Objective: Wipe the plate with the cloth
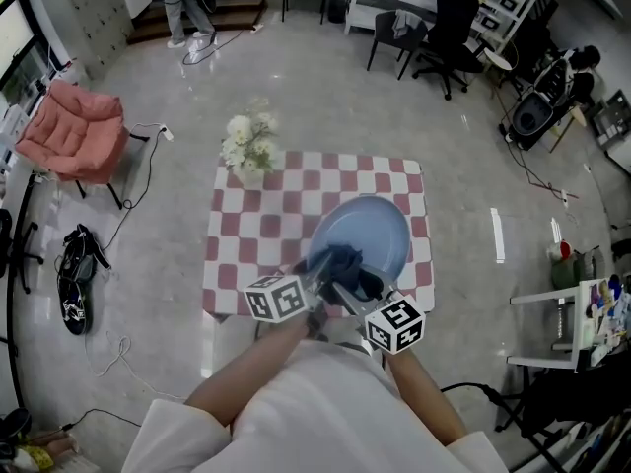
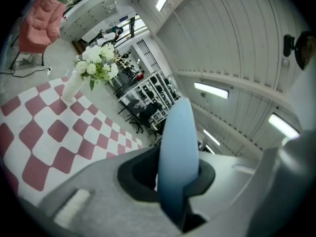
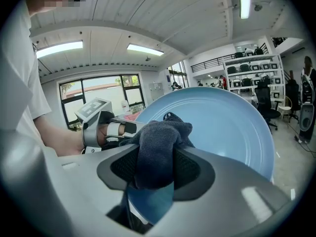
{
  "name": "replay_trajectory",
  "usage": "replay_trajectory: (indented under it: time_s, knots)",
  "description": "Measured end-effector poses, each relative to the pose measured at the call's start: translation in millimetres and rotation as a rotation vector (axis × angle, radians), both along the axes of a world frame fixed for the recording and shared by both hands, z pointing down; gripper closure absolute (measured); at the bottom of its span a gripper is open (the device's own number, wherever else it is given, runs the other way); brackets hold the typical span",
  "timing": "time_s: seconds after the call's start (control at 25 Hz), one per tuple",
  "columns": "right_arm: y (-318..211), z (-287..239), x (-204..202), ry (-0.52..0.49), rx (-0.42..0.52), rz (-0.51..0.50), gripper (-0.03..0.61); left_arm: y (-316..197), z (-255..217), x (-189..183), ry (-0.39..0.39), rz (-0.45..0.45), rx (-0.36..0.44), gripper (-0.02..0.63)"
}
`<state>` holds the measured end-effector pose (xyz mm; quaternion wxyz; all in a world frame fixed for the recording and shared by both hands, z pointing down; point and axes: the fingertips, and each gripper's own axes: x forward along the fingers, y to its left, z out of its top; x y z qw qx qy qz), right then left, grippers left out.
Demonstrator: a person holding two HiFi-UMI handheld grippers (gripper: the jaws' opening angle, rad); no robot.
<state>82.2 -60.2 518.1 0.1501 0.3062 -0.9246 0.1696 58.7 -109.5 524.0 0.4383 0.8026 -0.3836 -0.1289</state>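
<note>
On the surface (image 1: 266, 227) the flower vase (image 1: 250, 162) blocks the far-left corner, the held plate (image 1: 373, 233) the near-right; between them lies open.

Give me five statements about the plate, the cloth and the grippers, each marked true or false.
1. The left gripper clamps the rim of the blue plate. True.
2. The right gripper is empty. False: it grips the dark cloth.
3. The blue plate lies flat on the checkered tablecloth. False: it is held up, tilted, above it.
4. The dark cloth rests against the plate's face. True.
5. The flowers on the table are red. False: they are white.
</note>
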Motion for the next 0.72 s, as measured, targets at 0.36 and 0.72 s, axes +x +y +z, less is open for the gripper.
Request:
replay_trajectory:
  time_s: [0.36, 0.72]
  knots:
    - [-1, 5, -20, -0.008, -0.039, 0.046, 0.385, -2, -5, -13, -0.007, -0.018, 0.025, 0.561]
    - [4, 26, -35, 0.039, -0.07, 0.048, 0.385, -2, 4, -32, -0.009, -0.023, 0.037, 0.559]
